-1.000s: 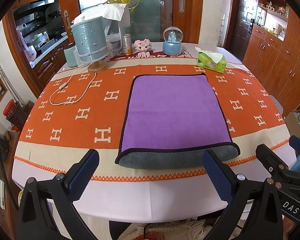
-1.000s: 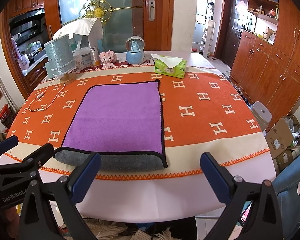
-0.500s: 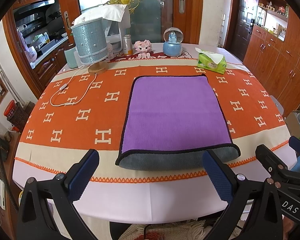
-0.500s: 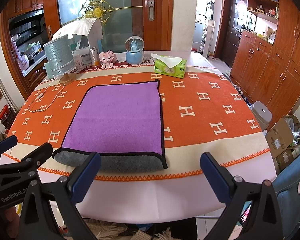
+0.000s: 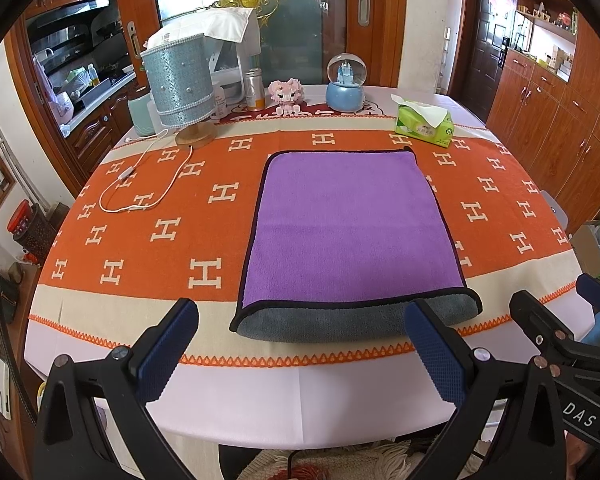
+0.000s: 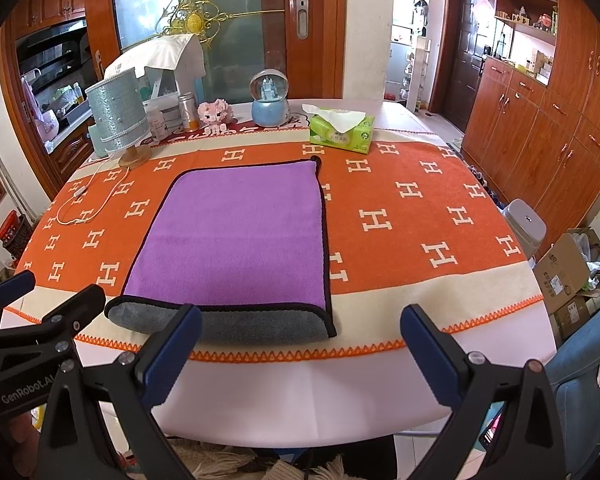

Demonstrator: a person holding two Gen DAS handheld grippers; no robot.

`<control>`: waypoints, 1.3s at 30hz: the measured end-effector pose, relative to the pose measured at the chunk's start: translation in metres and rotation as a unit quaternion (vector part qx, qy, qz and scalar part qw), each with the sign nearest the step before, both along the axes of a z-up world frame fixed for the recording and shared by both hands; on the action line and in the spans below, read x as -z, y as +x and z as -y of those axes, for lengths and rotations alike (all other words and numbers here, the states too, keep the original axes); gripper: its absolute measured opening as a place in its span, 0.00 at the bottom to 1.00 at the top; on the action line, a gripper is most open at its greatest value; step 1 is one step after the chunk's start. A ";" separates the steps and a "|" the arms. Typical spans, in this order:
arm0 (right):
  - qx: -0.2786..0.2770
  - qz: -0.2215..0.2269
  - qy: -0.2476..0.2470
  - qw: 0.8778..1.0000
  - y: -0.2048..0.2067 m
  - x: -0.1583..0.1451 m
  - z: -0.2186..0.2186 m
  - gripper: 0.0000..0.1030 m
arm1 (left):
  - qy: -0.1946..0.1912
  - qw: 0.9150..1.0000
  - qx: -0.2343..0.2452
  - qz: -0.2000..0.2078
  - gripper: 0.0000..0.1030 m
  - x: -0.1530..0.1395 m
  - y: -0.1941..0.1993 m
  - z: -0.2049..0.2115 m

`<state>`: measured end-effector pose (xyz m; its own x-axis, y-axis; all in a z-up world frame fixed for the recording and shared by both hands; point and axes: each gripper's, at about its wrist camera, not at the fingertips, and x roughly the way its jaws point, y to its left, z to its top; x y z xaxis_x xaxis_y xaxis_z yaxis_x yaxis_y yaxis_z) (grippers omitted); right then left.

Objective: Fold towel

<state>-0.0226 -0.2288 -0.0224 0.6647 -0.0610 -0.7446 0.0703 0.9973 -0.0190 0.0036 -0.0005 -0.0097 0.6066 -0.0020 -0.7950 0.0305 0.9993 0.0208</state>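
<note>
A purple towel (image 5: 352, 224) with a black border lies flat on the orange tablecloth; it also shows in the right wrist view (image 6: 236, 236). Its near edge shows a grey underside (image 5: 352, 320) rolled out toward me. My left gripper (image 5: 300, 340) is open and empty, hovering just short of the towel's near edge. My right gripper (image 6: 300, 344) is open and empty, near the towel's near right corner. Each gripper shows in the other's view, the right one (image 5: 572, 344) and the left one (image 6: 40, 320).
At the table's far side stand a blue-grey lamp (image 5: 178, 84) with a white cord (image 5: 140, 184), a snow globe (image 5: 346, 84), a pink toy (image 5: 286, 96) and a green tissue box (image 5: 424, 124). Wooden cabinets (image 6: 540, 128) line the right; a cardboard box (image 6: 572, 268) sits on the floor.
Both views have shifted very slightly; the towel and the open grippers stay as they were.
</note>
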 end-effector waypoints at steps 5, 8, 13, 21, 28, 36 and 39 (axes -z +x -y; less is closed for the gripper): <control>0.000 0.000 0.001 1.000 0.000 0.001 -0.001 0.97 | 0.000 1.000 0.000 0.000 0.99 0.000 0.000 0.000; -0.001 -0.001 0.001 1.000 0.001 0.003 -0.003 0.97 | -0.001 1.000 0.000 -0.003 0.99 0.001 0.001 -0.002; -0.004 -0.007 0.006 1.000 0.004 0.006 -0.007 0.97 | -0.003 1.000 0.001 -0.009 0.99 0.005 0.006 -0.004; -0.001 -0.019 0.037 0.999 0.014 0.011 0.007 0.94 | -0.008 1.000 -0.003 -0.018 0.99 0.012 0.021 -0.016; 0.004 -0.005 0.023 1.000 0.020 0.013 0.021 0.91 | 0.040 0.999 -0.011 0.017 0.99 0.015 0.030 -0.038; -0.038 -0.004 -0.013 0.999 0.032 0.031 0.034 0.91 | 0.017 1.000 0.021 -0.017 0.99 0.037 0.046 -0.068; -0.061 -0.023 -0.007 0.998 0.038 0.046 0.038 0.84 | 0.013 0.999 0.038 -0.020 0.97 0.050 0.051 -0.076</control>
<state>0.0155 -0.2669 -0.0686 0.6334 0.0071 -0.7738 -0.0527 0.9980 -0.0339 0.0543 0.0754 -0.0600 0.5726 -0.0260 -0.8194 0.1075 0.9933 0.0436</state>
